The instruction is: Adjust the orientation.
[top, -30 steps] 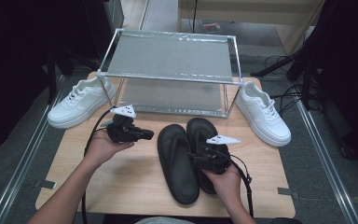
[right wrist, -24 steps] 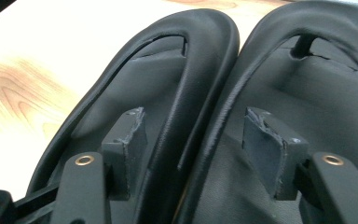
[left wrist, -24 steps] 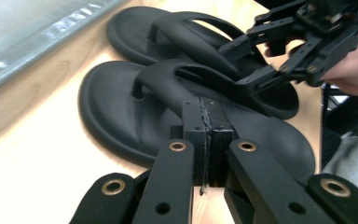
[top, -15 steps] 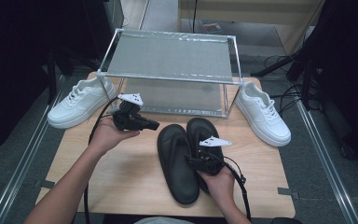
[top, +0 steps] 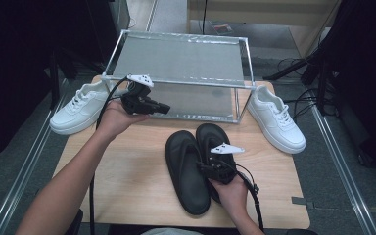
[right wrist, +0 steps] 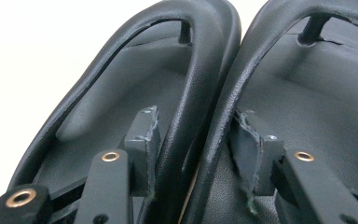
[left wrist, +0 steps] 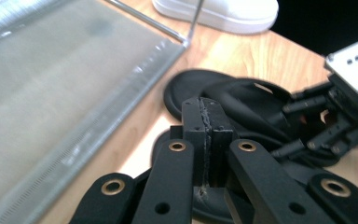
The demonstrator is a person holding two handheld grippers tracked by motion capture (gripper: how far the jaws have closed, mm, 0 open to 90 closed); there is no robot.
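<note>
Two black flip-flops (top: 196, 169) lie side by side on the wooden table (top: 127, 181), toes pointing at the clear rack (top: 181, 63), heels near the person's edge.

Right gripper (top: 214, 165) sits low over the pair, about where it was a second ago. In the right gripper view its jaws straddle the two adjoining straps (right wrist: 209, 93), one pad (right wrist: 142, 135) inside the left flip-flop, the other inside the right one. The jaws have just been closing, with both inner straps between them; the pads sit against the straps, but a firm pinch cannot be told.

Left gripper (top: 164, 108) has changed most: a second ago it hovered low, just left of the flip-flops; now it is raised and farther away, in front of the rack's lower shelf. Jaws pressed fully together, nothing between them, as the left gripper view shows (left wrist: 207, 135).

White sneakers unmoved: one (top: 81, 107) at the rack's left end, the other (top: 276, 117) at its right.
</note>
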